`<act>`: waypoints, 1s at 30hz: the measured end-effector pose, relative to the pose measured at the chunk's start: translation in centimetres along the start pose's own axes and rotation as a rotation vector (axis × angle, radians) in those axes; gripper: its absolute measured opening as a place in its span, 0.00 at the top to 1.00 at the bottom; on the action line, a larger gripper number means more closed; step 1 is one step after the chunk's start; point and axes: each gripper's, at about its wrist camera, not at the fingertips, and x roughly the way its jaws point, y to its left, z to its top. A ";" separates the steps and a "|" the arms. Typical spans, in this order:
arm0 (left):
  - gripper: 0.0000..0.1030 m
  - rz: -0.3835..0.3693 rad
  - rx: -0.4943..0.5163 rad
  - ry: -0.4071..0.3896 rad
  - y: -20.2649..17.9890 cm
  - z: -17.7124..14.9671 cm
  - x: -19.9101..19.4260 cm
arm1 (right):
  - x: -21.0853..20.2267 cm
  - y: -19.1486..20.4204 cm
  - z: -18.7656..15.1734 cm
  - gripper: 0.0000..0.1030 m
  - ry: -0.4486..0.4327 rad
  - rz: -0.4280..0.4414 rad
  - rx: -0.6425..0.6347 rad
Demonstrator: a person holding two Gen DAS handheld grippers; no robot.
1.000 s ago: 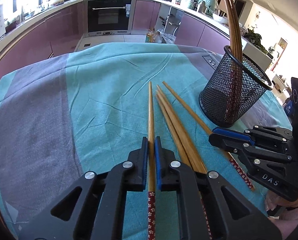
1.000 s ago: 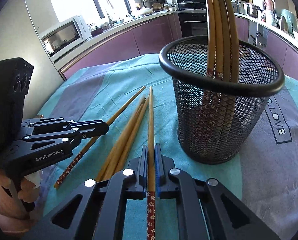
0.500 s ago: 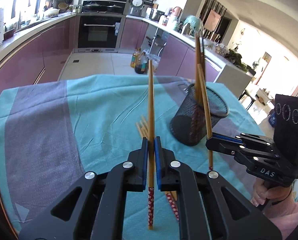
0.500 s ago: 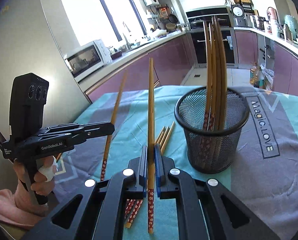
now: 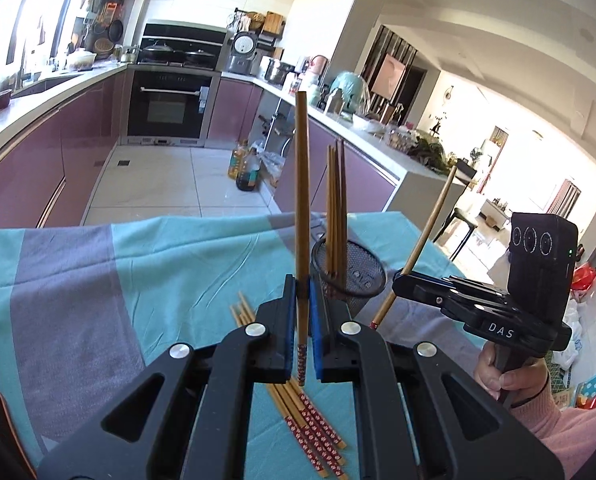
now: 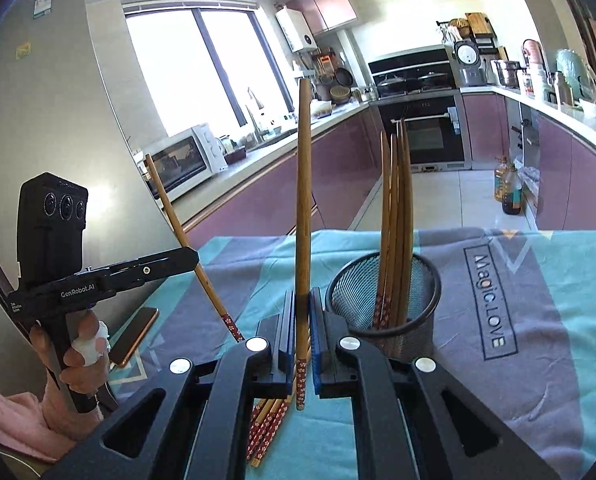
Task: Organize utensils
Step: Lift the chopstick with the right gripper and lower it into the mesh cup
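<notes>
Both tongs are clamped, one chopstick each. Our left tongs (image 5: 303, 308) pinch a chopstick (image 5: 301, 200) near its patterned end; our right tongs (image 6: 301, 320) do the same w/ a second chopstick (image 6: 303, 208). A sec ago both sticks lay flat on the cloth among the pile; now each is lifted clear and points nearly straight up, patterned end down, plain tip up.

Seen from the opposite cam, each stick leans a bit rather than standing true, though fisheye bend may exaggerate that.

What that means: pickup is done for these two, transfer is next. We judge the mesh holder (image 6: 382, 300) is the target. It stands on the counter (image 6: 538, 320) just beside the right tongs and already holds several chopsticks (image 6: 396, 220), patterned ends down. Our two match that orientation, so no flip is needed before dropping in.

Approx four or five loose chopsticks (image 5: 310, 428) lie on the cloth below the left tongs, so the task is partway along.

Next move calls for raising each stick over the holder rim and lowering it into a gap. Risk: the upright sticks inside crowd the opening, so a slanted entry could knock them or catch the rim.
</notes>
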 end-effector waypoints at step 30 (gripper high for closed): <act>0.93 -0.016 0.139 -0.008 -5.9 6.7 4.9 | 0.5 -3.4 5.4 0.94 -0.064 -0.134 -0.060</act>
